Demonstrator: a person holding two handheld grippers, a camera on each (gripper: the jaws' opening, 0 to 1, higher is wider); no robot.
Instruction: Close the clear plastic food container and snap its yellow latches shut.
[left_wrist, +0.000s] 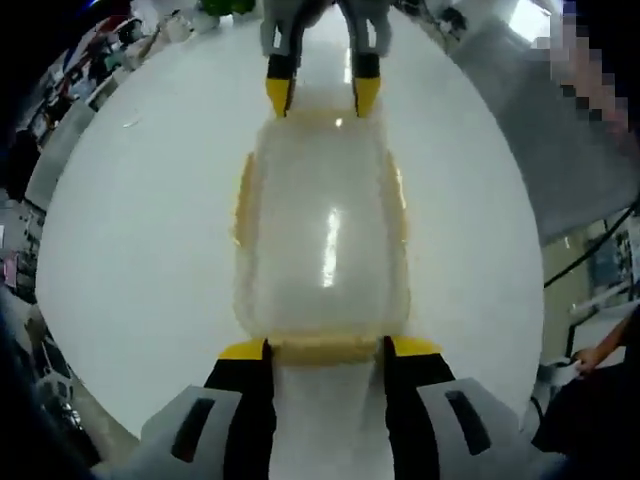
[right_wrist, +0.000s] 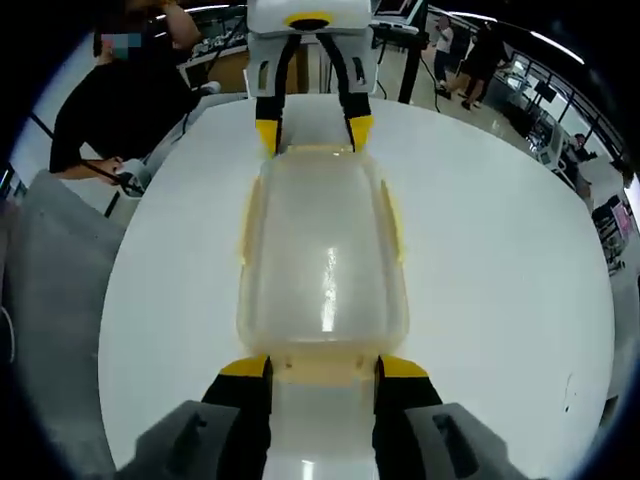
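Note:
The clear plastic food container lies lengthwise on the white table, lid on, with pale yellow latches along its long sides. My left gripper is at its near end, yellow-tipped jaws set against both sides of the end latch. My right gripper faces it at the far end. In the right gripper view the container runs away from my right gripper, whose jaws flank the near end latch. The left gripper holds the far end the same way.
The round white table has free room on both sides of the container. Grey floor surrounds it. A person in black stands near the table's far left edge, and other people and benches are farther back.

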